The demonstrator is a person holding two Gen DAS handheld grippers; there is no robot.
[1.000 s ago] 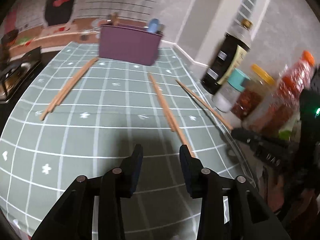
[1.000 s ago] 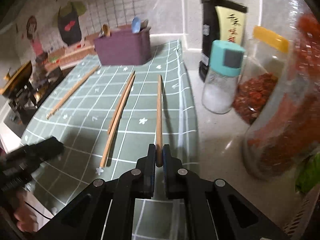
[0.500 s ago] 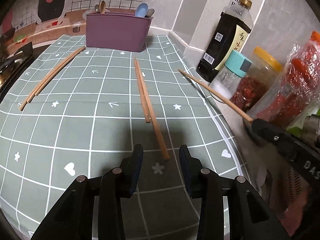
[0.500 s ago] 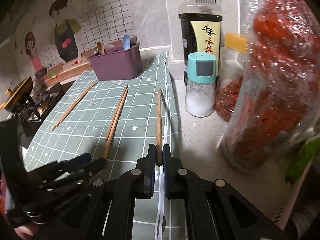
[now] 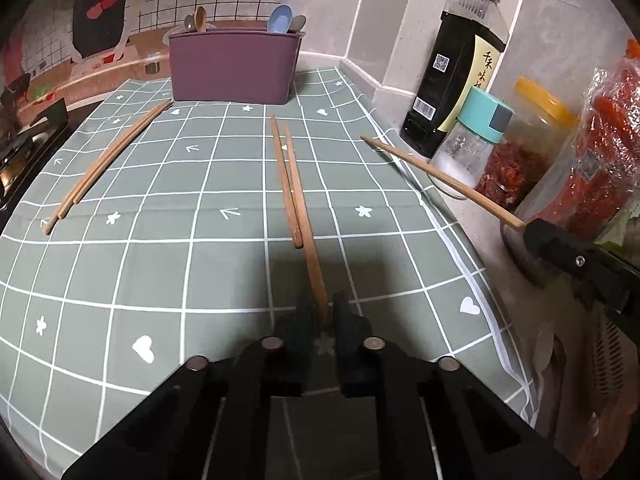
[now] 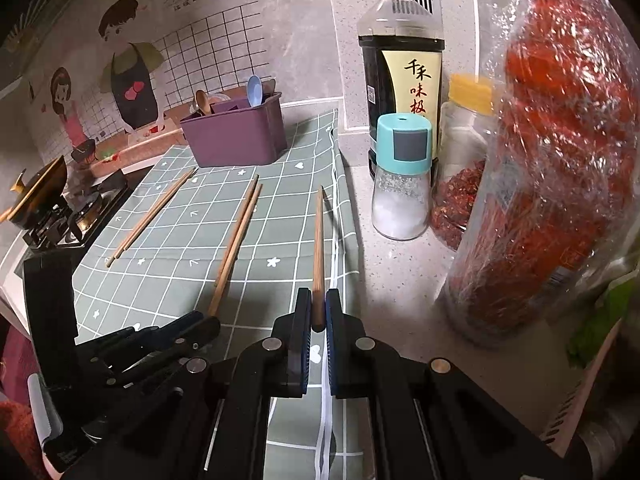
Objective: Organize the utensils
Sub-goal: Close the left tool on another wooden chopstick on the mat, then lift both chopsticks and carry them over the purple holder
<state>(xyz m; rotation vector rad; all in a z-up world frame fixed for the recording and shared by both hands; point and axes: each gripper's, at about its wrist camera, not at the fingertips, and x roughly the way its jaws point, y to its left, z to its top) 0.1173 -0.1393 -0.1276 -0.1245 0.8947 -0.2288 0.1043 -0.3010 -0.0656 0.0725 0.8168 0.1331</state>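
A: So, which step is this?

B: Picking up, I'd say. The left gripper is down on the green checked cloth with its jaws closing around the near end of a brown chopstick. The stick sits between the pads, though I can't tell if they're pressing on it yet

A: And the other one?

B: The right gripper is clamped narrow on the butt of a single chopstick, which juts forward above the cloth's right edge, near the salt shaker

A: What's left lying about?

B: The shorter partner of the left one's stick lies just beside it, and another pair rests well apart on the left of the cloth

A: Where should they go?

B: Probably into the purple utensil holder at the far end, which already has spoons standing in it

A: Next move?

B: Finish the squeeze, then lift cleanly without dragging the partner stick. Gripped so near one end, the long stick may droop or swivel, so tip it upright before dropping it in
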